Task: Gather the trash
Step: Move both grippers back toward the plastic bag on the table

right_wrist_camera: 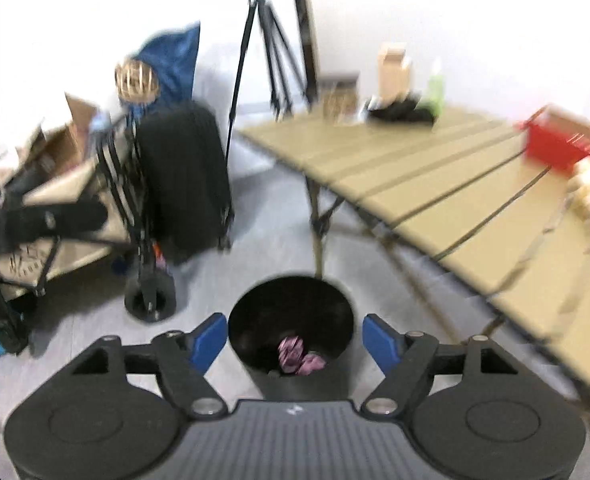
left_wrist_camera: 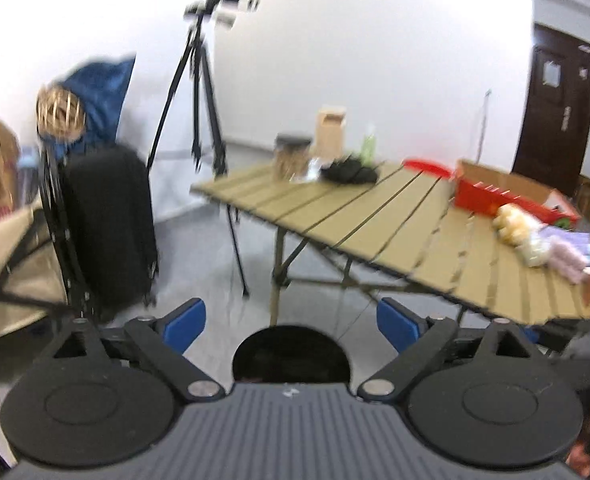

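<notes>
1. Left gripper (left_wrist_camera: 291,326) and right gripper (right_wrist_camera: 295,338) both gaping wide, holding nothing.
2. Black bin (right_wrist_camera: 291,320) sitting on floor just below both, pink wrappers (right_wrist_camera: 299,356) lying inside.
3. Remaining trash (left_wrist_camera: 543,240) lying right on table (left_wrist_camera: 375,216), nearer right gripper.

The right gripper (right_wrist_camera: 295,342) hangs over a black bin (right_wrist_camera: 291,344) on the grey floor, its blue-padded jaws spread apart with nothing between them, and crumpled pink wrappers (right_wrist_camera: 299,358) lie at the bin's bottom. The bin stands just off the near corner of the slatted folding table (right_wrist_camera: 435,184), whose far edge carries a cardboard box (right_wrist_camera: 393,66), a green bottle (right_wrist_camera: 435,88) and a black heap (right_wrist_camera: 401,112), with a red tray (right_wrist_camera: 555,148) at its right edge. Left of the table stand a black suitcase (right_wrist_camera: 183,176) and a tripod (right_wrist_camera: 271,40), all blurred.
</notes>
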